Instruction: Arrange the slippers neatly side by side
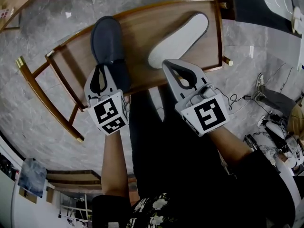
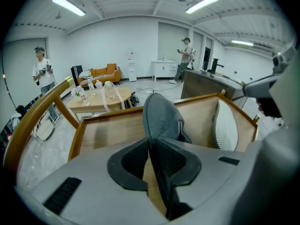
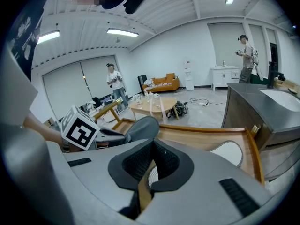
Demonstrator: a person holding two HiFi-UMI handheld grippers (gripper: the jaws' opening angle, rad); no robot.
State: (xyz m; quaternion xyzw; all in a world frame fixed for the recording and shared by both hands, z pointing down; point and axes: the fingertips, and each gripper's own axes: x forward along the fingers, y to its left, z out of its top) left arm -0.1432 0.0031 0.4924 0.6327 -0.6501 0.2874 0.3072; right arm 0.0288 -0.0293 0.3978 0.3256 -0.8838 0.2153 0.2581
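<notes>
- The dark slipper [image 1: 107, 39] is seen upright on the table's [image 1: 142, 27] left; its heel is straddled by the left tool [image 1: 101, 68], jaws narrowly apart, not pinching;
- The second slipper [image 1: 179, 39] is laid sole-up, angled, apart from it;
- The right tool [image 1: 167, 63] is held closed, empty, beside that slipper's near end.

Left tool [image 1: 101, 68] touches dark slipper [image 1: 107, 36] at heel; right tool [image 1: 167, 63] hovers by sole-up white slipper [image 1: 184, 36].
</notes>
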